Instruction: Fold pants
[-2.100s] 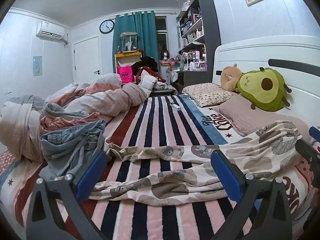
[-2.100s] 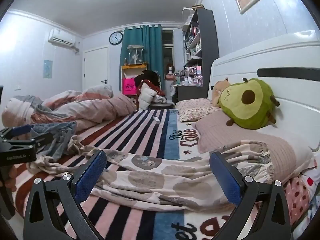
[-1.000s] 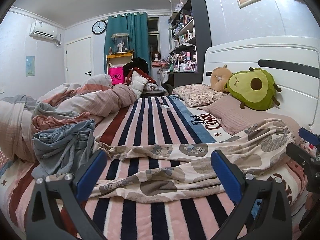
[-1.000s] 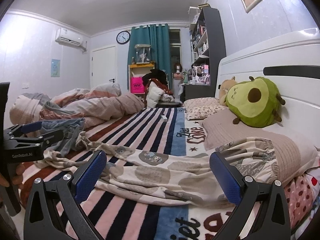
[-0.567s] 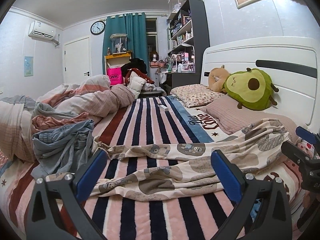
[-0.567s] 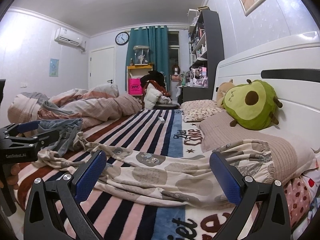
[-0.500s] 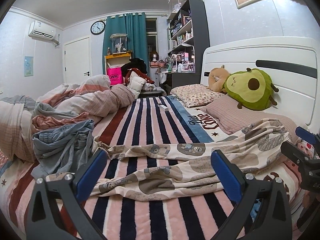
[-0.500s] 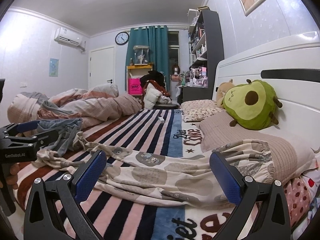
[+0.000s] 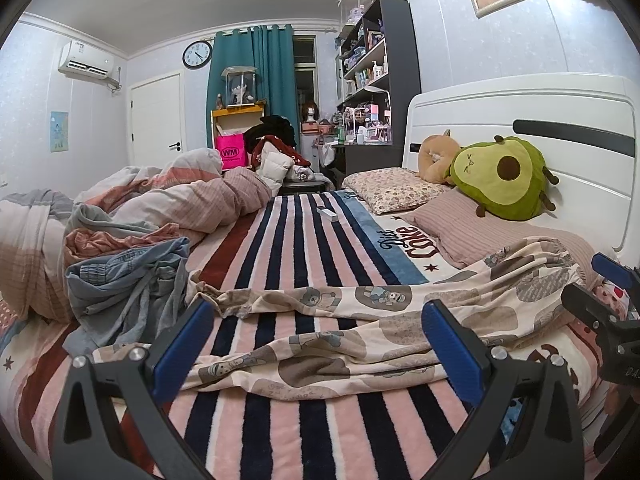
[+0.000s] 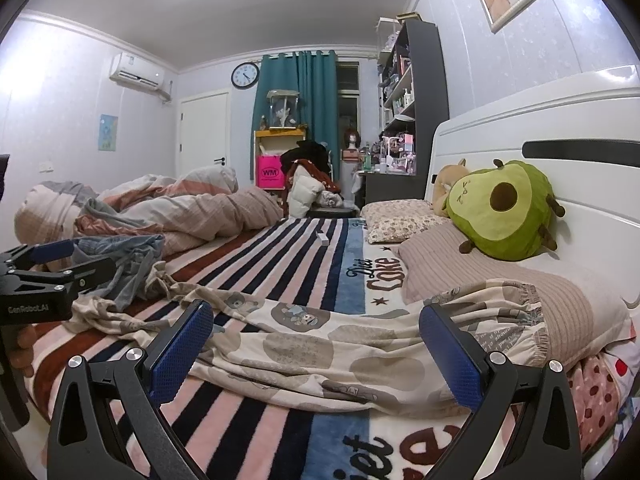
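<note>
Cream pants with a bear print lie spread sideways across the striped blanket, waistband on the pink pillow at right, legs toward the left. They also show in the right wrist view. My left gripper is open and empty, just in front of the pant legs. My right gripper is open and empty, in front of the waist end. Each gripper shows at the edge of the other's view: the right gripper, the left gripper.
A blue-grey garment and a bunched quilt lie at left. An avocado plush, pillows and the white headboard are at right. A small white box lies on the striped blanket.
Both grippers have drifted slightly; the views shifted a little. The pants have not moved and both grippers stayed open.
</note>
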`<act>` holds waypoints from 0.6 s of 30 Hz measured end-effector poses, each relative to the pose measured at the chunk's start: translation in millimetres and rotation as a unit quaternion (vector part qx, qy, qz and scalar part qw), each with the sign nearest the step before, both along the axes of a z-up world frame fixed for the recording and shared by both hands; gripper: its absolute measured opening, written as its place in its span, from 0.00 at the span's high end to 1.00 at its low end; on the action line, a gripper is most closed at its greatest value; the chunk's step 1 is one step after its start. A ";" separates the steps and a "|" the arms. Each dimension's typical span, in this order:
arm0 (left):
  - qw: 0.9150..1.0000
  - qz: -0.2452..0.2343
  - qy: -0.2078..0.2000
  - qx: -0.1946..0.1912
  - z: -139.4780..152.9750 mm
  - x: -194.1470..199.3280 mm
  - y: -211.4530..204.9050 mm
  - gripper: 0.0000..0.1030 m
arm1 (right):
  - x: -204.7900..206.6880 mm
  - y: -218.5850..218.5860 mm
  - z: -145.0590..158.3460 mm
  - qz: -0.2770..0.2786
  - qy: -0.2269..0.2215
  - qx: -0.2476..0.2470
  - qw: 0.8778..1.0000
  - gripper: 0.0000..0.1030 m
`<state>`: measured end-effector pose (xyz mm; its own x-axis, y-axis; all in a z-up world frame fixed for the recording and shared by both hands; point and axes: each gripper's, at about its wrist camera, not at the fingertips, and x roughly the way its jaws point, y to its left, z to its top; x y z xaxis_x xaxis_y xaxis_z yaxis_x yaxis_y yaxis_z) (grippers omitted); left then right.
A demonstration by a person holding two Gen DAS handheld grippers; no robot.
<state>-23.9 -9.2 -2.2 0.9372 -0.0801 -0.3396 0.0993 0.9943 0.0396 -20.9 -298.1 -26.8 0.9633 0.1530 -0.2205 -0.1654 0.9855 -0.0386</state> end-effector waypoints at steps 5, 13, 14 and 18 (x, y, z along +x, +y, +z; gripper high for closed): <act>1.000 0.000 0.002 -0.003 0.0 -1.4 1.4 0.01 | -1.0 -0.8 -0.3 -0.001 0.001 0.002 1.000 0.00; 1.000 0.003 0.006 -0.001 -2.4 1.5 1.6 0.01 | -1.7 1.2 -2.5 -0.008 0.000 0.002 1.000 0.00; 1.000 0.004 0.008 -0.001 -3.2 3.3 1.7 0.01 | -1.6 0.4 -2.9 -0.010 0.000 0.002 1.000 0.00; 1.000 0.005 0.015 -0.003 -8.1 10.7 4.0 0.01 | 1.6 -4.2 -4.4 -0.018 0.009 0.006 1.000 0.00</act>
<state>-13.2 -5.1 -10.3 0.9272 -0.0727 -0.3674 0.0904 0.9954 0.0312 -19.3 -302.3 -31.3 0.9643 0.1210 -0.2357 -0.1303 0.9912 -0.0241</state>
